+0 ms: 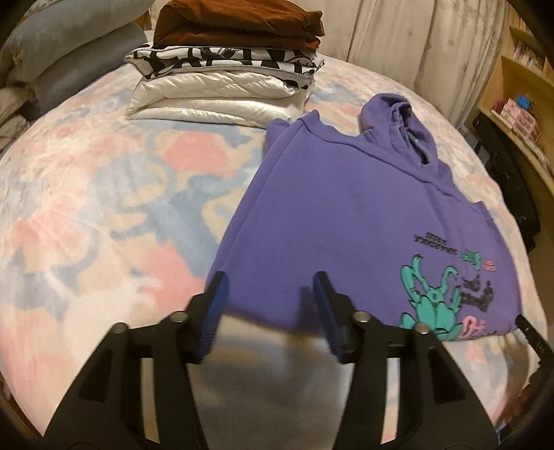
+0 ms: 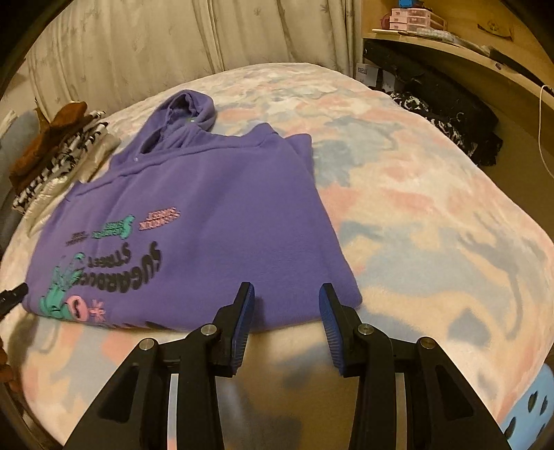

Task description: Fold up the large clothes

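Your left tongs [image 1: 268,289] and right tongs [image 2: 286,299] both stand apart, holding nothing, over the near edge of the purple hoodie [image 2: 207,221]. It lies folded on the floral bed [image 2: 432,214], hood away from you. Beyond sits what looks like a stack of folded clothes [image 1: 228,69].

We are in a home bedroom: a bed [image 2: 432,207] under a soft pastel floral blanket fills both views, with pale curtains [image 2: 173,45] hanging just behind its far edge. At the far left corner of the bed we see grey-blue pillows [image 1: 52,52] and a stack of folded clothes [image 1: 225,65]. Beside the bed's right edge stand wooden shelves [image 1: 519,114] holding small pink boxes [image 2: 412,19], with dark bags [image 2: 450,114] below them.
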A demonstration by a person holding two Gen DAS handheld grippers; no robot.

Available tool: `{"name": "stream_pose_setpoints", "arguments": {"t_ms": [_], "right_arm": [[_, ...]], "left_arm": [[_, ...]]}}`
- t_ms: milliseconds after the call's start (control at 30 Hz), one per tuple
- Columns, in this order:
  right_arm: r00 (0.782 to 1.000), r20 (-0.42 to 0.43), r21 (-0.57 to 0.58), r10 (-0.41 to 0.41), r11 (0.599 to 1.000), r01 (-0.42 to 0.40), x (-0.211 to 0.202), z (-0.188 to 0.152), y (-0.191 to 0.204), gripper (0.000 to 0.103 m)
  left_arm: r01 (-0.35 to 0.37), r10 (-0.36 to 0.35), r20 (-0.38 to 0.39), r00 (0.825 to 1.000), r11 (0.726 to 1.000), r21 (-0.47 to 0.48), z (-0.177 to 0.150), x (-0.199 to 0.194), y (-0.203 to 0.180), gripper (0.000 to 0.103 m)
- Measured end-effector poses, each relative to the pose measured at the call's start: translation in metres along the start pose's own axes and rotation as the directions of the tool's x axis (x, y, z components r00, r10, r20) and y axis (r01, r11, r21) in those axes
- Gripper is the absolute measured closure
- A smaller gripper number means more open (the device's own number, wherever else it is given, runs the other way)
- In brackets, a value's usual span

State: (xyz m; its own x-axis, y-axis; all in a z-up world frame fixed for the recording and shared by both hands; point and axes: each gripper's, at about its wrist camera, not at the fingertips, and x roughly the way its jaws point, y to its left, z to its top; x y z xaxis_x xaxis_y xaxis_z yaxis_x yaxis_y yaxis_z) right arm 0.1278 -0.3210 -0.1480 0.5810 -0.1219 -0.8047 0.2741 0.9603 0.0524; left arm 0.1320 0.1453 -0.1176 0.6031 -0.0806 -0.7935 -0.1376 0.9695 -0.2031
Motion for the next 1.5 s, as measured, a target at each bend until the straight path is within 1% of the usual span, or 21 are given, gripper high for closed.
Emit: {"name": "stream_pose_setpoints", "arguments": {"t_ms": [133,233,300,467,567,667,733,800,967,1067,1100,1133,1167,1200,1233,1267,1300,1333,1367,1400,1500], "right_arm": [[0.999,0.011,0.015,0.043,0.999,-0.043,-0.017,0.001,0.000,0.054],[0.997,0.009,0.013,0.076,0.997,-0.076,-0.029,-0.001,0.001,0.053],[0.994,-0.008,0.018,0.110,0.994,-0.110,-0.035,-0.006,0.003,0.051],[0.982,-0.063,0.051,0.176,0.984,-0.173,-0.028,-0.019,0.002,0.046],[0.968,-0.119,0.110,0.220,0.972,-0.207,-0.011,-0.026,0.001,0.046],[0.967,-0.125,0.123,0.222,0.971,-0.206,-0.002,-0.029,0.001,0.043],[0.967,-0.120,0.131,0.226,0.969,-0.210,0.001,-0.030,0.004,0.037],[0.967,-0.119,0.135,0.224,0.969,-0.208,0.007,-0.029,0.005,0.033],[0.976,-0.105,0.143,0.193,0.974,-0.177,0.030,-0.021,0.016,0.033],[0.976,-0.090,0.194,0.199,0.964,-0.179,0.045,-0.010,0.016,0.033],[0.975,-0.086,0.210,0.203,0.961,-0.182,0.049,-0.007,0.015,0.033],[0.975,-0.079,0.228,0.206,0.956,-0.183,0.053,-0.003,0.014,0.034],[0.976,-0.075,0.242,0.203,0.954,-0.180,0.057,0.000,0.012,0.037],[0.978,-0.072,0.251,0.198,0.952,-0.174,0.061,0.003,0.010,0.047],[0.978,-0.068,0.256,0.199,0.950,-0.176,0.063,0.005,0.010,0.059],[0.975,-0.058,0.263,0.213,0.946,-0.190,0.065,0.008,0.008,0.066],[0.975,-0.050,0.266,0.215,0.944,-0.194,0.065,0.009,0.007,0.076],[0.976,-0.042,0.266,0.213,0.944,-0.195,0.064,0.010,0.007,0.083],[0.977,-0.031,0.265,0.211,0.944,-0.196,0.062,0.011,0.007,0.087],[0.978,-0.015,0.262,0.210,0.944,-0.199,0.059,0.014,0.006,0.090],[0.982,0.022,0.231,0.190,0.954,-0.190,0.048,0.020,0.009,0.093]], "left_arm": [[0.063,-0.064,-0.025,0.998,0.997,-0.052,-0.005,-0.009,0.009,0.045],[0.101,-0.106,-0.047,0.993,0.990,-0.097,-0.013,-0.013,0.017,0.044],[0.119,-0.127,-0.062,0.990,0.986,-0.116,-0.018,-0.013,0.021,0.044],[0.161,-0.178,-0.093,0.980,0.974,-0.161,-0.031,-0.003,0.028,0.044],[0.178,-0.195,-0.082,0.977,0.967,-0.185,-0.031,0.004,0.031,0.043],[0.203,-0.224,-0.080,0.971,0.955,-0.218,-0.025,0.017,0.035,0.042],[0.219,-0.241,-0.068,0.968,0.947,-0.236,-0.021,0.026,0.038,0.042],[0.221,-0.245,-0.071,0.967,0.944,-0.245,-0.017,0.035,0.039,0.040],[0.229,-0.250,-0.045,0.967,0.936,-0.266,-0.004,0.055,0.038,0.039],[0.230,-0.245,-0.011,0.969,0.925,-0.302,0.004,0.061,0.040,0.040],[0.226,-0.235,0.008,0.972,0.921,-0.316,0.006,0.062,0.041,0.045],[0.220,-0.225,0.023,0.974,0.918,-0.329,0.007,0.061,0.041,0.049],[0.216,-0.215,0.041,0.976,0.913,-0.346,0.008,0.061,0.043,0.059],[0.217,-0.211,0.055,0.976,0.910,-0.354,0.009,0.059,0.043,0.072],[0.215,-0.204,0.069,0.977,0.912,-0.350,0.008,0.057,0.042,0.076],[0.197,-0.180,0.082,0.980,0.922,-0.334,0.008,0.053,0.038,0.079],[0.159,-0.137,0.090,0.986,0.937,-0.310,0.009,0.047,0.032,0.082],[0.131,-0.108,0.095,0.990,0.948,-0.291,0.008,0.043,0.027,0.083],[0.092,-0.066,0.103,0.992,0.960,-0.263,0.008,0.035,0.018,0.084],[0.067,-0.041,0.109,0.993,0.967,-0.244,0.008,0.029,0.012,0.085],[0.029,-0.005,0.113,0.994,0.977,-0.213,0.006,0.011,0.002,0.086]]}}
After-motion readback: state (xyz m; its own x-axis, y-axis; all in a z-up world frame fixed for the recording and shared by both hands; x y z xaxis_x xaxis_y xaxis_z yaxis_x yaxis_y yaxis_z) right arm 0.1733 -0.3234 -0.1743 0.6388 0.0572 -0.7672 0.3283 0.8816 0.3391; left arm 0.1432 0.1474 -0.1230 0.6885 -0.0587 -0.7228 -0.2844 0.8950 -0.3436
